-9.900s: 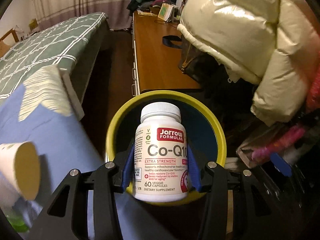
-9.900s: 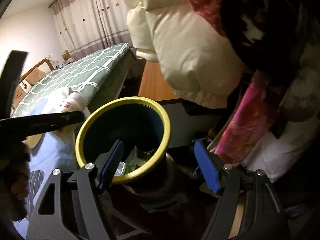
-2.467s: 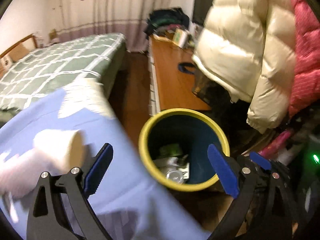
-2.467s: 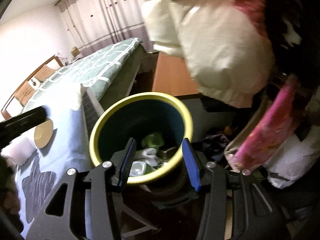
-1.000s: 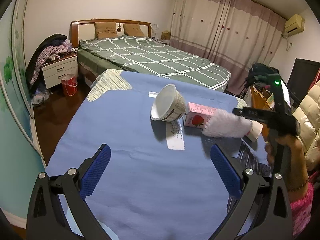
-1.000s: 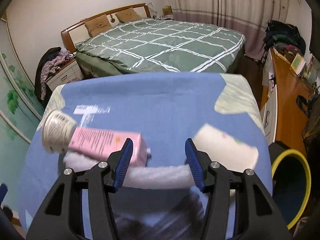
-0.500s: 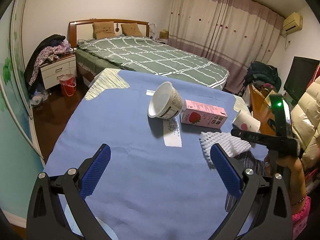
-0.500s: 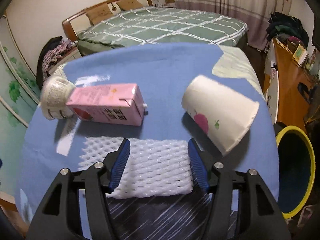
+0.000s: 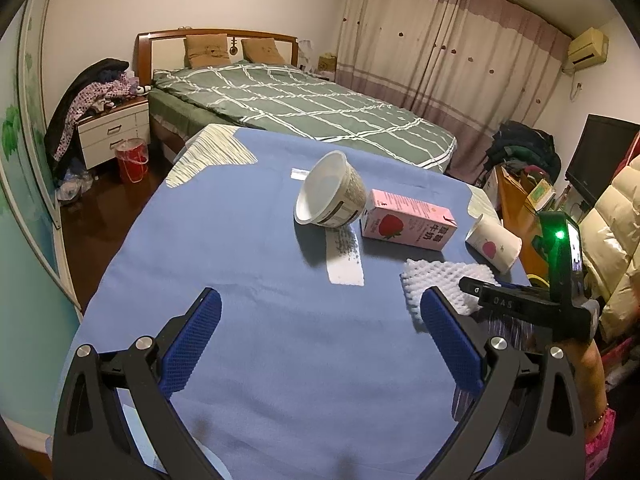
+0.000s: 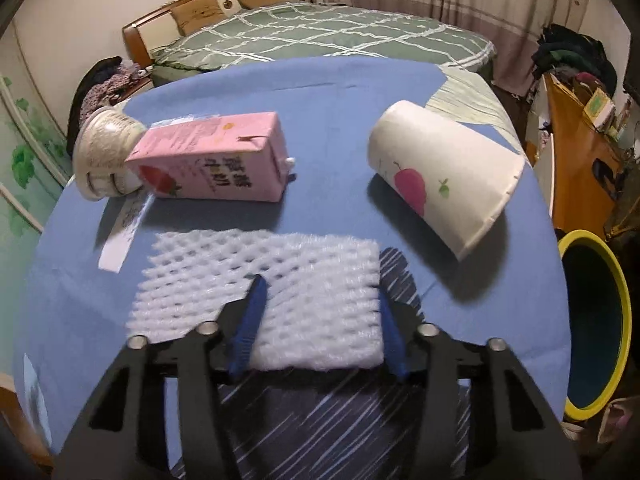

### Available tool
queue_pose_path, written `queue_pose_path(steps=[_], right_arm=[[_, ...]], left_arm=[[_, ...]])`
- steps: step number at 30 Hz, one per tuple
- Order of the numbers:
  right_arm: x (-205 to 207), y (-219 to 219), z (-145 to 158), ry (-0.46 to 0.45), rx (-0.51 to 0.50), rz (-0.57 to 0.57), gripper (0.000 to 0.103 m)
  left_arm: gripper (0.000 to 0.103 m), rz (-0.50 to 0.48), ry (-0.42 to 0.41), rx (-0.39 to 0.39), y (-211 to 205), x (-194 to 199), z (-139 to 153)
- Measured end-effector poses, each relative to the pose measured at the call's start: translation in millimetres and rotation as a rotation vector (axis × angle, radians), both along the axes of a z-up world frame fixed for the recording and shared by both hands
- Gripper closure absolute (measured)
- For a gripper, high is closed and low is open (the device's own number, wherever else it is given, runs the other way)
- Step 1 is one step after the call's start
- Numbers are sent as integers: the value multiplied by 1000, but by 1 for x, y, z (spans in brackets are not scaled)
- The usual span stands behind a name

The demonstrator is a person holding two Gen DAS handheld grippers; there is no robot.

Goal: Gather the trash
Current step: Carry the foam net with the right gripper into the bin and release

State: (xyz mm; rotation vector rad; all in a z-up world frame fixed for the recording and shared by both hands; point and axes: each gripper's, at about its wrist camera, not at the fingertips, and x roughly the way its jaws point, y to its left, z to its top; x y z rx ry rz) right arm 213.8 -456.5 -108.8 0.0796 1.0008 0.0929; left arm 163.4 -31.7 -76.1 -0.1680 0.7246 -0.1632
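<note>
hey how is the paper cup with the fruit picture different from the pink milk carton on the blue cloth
The paper cup is white, round and tapered, with an open mouth toward the yellow bin; the pink milk carton is a closed rectangular box. The cup lies apart on the right; the carton lies left, against the yogurt tub. Both lie on their sides on the blue cloth, beyond the foam net.

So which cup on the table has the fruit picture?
The white paper cup lying near the yellow bin; the other tub carries only print.

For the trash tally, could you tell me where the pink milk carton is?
On the blue cloth, the pink milk carton lies between tub and paper cup.
</note>
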Motion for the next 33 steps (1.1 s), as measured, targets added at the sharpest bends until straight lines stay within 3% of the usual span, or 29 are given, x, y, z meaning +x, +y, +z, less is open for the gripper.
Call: queue_pose_path(steps=[3, 5, 11, 23, 33], right_arm=[[-6, 3, 2, -5, 23, 18, 77], [-13, 3, 4, -16, 37, 18, 79], [-40, -22, 15, -69, 106, -30, 80], [-73, -127, 42, -179, 168, -276, 79], [-90, -212, 42, -218, 136, -501, 78]], left_arm=[[5, -3, 1, 0, -1, 0, -1], [5, -4, 3, 1, -1, -1, -1], [5, -9, 11, 3, -3, 1, -3], [5, -57, 18, 32, -29, 2, -5], [5, -85, 24, 57, -46, 6, -6]])
